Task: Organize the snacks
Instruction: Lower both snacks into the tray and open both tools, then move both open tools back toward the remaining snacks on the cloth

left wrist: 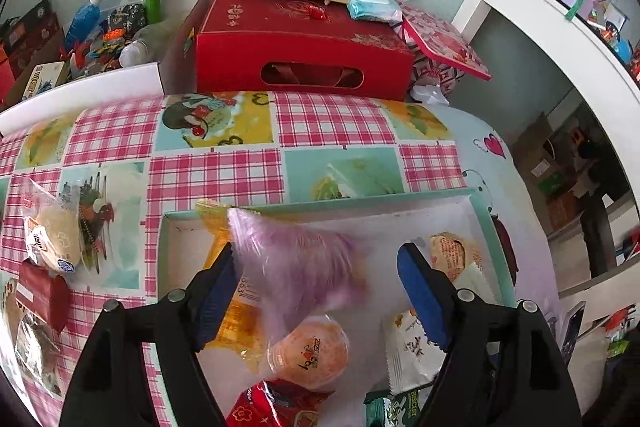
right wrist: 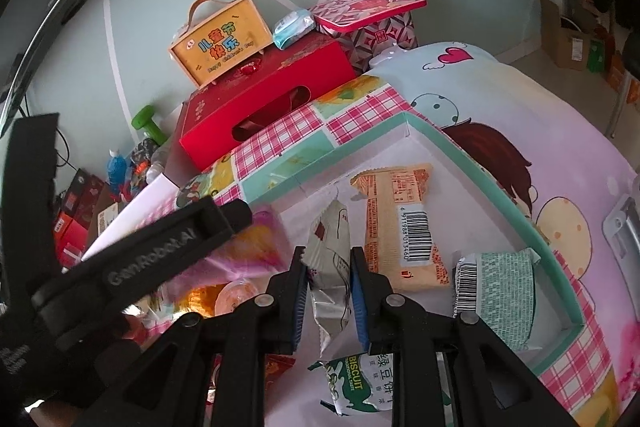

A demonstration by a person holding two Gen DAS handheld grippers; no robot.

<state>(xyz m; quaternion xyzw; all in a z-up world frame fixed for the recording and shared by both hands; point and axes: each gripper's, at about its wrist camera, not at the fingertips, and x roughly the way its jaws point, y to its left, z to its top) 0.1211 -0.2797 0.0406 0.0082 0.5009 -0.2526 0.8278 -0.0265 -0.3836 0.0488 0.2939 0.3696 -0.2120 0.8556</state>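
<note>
The left hand-held gripper hung with its blue-padded jaws spread wide over the shallow white cardboard tray with a teal rim, and a blurred translucent purple snack bag lay between the jaws, touching the left pad while the right pad stood clear of it. Just below that bag, nearer the gripper's body, sat a round orange snack in clear wrap, with a red foil packet closer still. The right hand-held gripper was clamped nearly shut on a silver-white crimped sachet, pinched upright between its pads inside the same tray. Just right of its jaws lay an orange barcoded wrapper, further right a green patterned packet, and beneath the jaws a green biscuit pack. The tray rested on a pink checked cloth.
</note>
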